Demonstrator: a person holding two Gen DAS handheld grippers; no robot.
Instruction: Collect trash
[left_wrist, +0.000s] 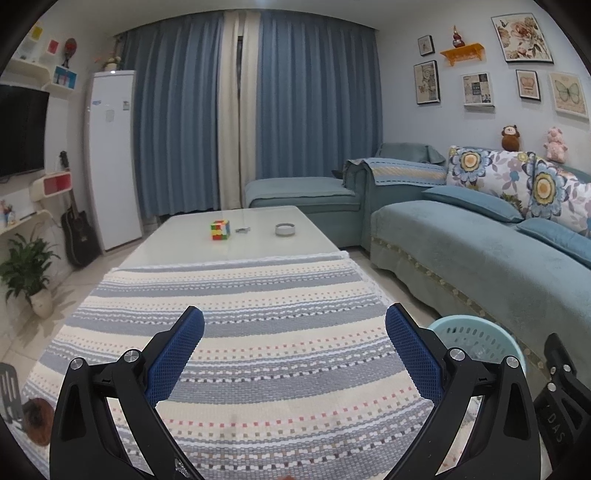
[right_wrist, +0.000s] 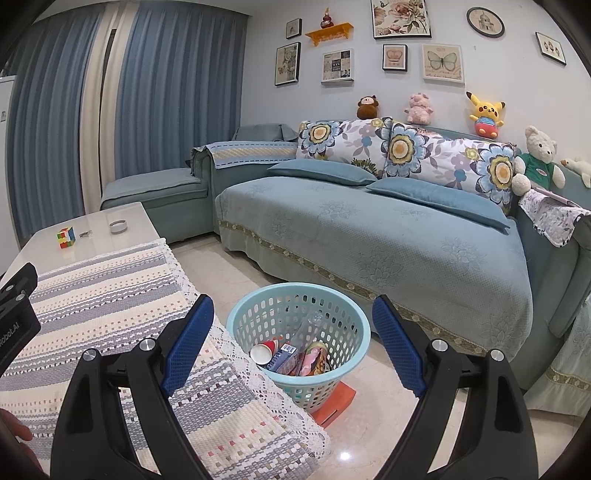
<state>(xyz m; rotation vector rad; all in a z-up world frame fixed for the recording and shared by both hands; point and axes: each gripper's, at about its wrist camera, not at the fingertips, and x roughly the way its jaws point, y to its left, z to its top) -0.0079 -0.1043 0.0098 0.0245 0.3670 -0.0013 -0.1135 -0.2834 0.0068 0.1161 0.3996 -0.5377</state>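
A light blue perforated basket (right_wrist: 343, 314) stands on the floor beside the table, between table and sofa. Inside lie a red-and-white paper cup (right_wrist: 264, 351), a clear plastic bottle (right_wrist: 308, 326) and several colourful wrappers (right_wrist: 314, 360). My right gripper (right_wrist: 291, 317) hangs open above the basket with nothing between its blue pads. My left gripper (left_wrist: 294, 323) stands open over the striped tablecloth (left_wrist: 236, 317), also with nothing in it. The basket's rim (left_wrist: 476, 325) shows at the right in the left wrist view, past the right finger.
A white coffee table (left_wrist: 236, 225) carries a colour cube (left_wrist: 220, 229), a small metal item (left_wrist: 242, 229) and a round ashtray (left_wrist: 285, 229) at its far end. A teal sofa (right_wrist: 388, 229) runs along the right. An orange object (right_wrist: 338, 400) lies under the basket. A potted plant (left_wrist: 27, 269) stands on the left.
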